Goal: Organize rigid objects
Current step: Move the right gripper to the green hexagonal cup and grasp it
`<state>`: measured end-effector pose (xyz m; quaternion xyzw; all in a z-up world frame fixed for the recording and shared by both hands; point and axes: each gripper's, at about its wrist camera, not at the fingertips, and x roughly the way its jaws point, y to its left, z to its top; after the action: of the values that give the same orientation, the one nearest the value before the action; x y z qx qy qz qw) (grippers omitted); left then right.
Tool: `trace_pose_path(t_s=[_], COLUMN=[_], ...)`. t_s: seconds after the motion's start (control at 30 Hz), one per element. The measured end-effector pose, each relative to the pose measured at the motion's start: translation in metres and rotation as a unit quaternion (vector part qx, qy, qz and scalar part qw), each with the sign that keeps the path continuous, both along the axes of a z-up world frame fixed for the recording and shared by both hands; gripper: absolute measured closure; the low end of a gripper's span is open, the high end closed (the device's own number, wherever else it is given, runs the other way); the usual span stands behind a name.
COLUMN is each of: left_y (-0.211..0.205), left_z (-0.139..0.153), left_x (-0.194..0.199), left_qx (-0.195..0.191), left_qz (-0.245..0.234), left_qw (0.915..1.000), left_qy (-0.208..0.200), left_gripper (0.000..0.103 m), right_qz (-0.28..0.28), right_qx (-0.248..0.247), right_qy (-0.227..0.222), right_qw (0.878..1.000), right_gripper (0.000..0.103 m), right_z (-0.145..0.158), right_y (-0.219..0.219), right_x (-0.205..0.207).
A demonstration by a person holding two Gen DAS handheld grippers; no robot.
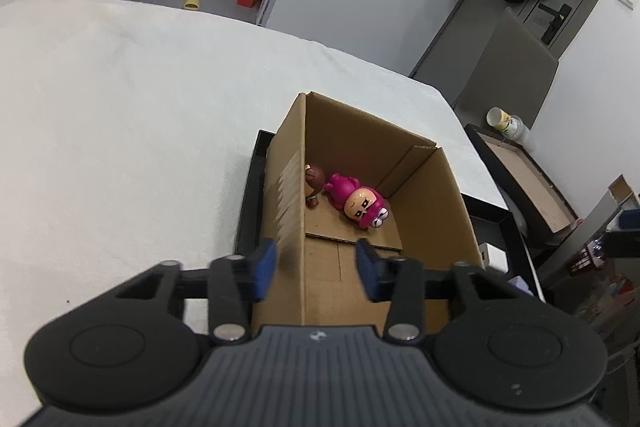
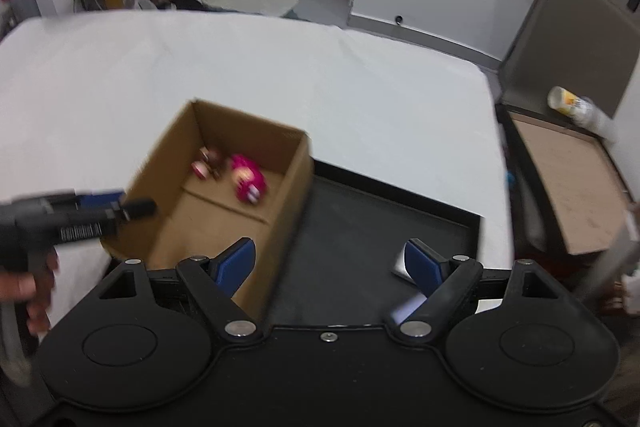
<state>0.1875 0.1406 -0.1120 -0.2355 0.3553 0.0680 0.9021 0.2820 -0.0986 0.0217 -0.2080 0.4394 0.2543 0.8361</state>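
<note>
An open cardboard box [image 1: 436, 195] stands on a black tray [image 1: 250, 195] on the white table. Inside lie a pink figurine [image 1: 358, 201] and a brown figurine [image 1: 314, 183]. My left gripper [image 1: 316, 267] is open and empty, above the box's near left wall. The right wrist view shows the box [image 2: 296, 179], the pink figurine [image 2: 248, 179], the brown figurine [image 2: 208, 163] and the left gripper [image 2: 120, 205] at the box's left rim. My right gripper [image 2: 330, 265] is open and empty over the black tray [image 2: 360, 227].
A white cloth covers the table [image 1: 120, 127]. A small white item [image 2: 400, 269] lies on the tray near the right gripper. Beside the table stand a black-framed board [image 2: 568, 179], a cup [image 2: 564, 101] and a grey chair [image 1: 508, 75].
</note>
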Motion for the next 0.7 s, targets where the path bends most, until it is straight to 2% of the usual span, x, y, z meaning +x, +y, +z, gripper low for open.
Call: trace_pose_path(t_s=[0.13,0.3,0.5,0.7], left_y=[-0.002,-0.001,-0.002,-0.001], left_z=[0.0,0.001,0.0,-0.001], left_x=[-0.002,-0.004,-0.004,-0.005], left_qx=[0.013,0.02,0.026,0.022], left_qz=[0.006,0.015,0.011,0.008], left_qw=[0.9999,0.9997,0.9996,0.9997], left_qy=[0.001,0.0,-0.002,-0.005], left_gripper=[0.072,0.084,0.091,0.092], right_qz=[-0.001,-0.006,-0.001,-0.01], right_qx=[-0.022,-0.037,-0.051,-0.047], right_qy=[0.002,0.024,0.048,0.077], right_qw=[1.0,0.999,0.998,0.996], right_gripper=[0.022,0.022,0.022,0.023], right_z=[0.002,-0.002,-0.013,-0.034], right_y=[-0.02,-0.039,-0.051,-0.057], right_x=[-0.006,-0.006,-0.005,0.0])
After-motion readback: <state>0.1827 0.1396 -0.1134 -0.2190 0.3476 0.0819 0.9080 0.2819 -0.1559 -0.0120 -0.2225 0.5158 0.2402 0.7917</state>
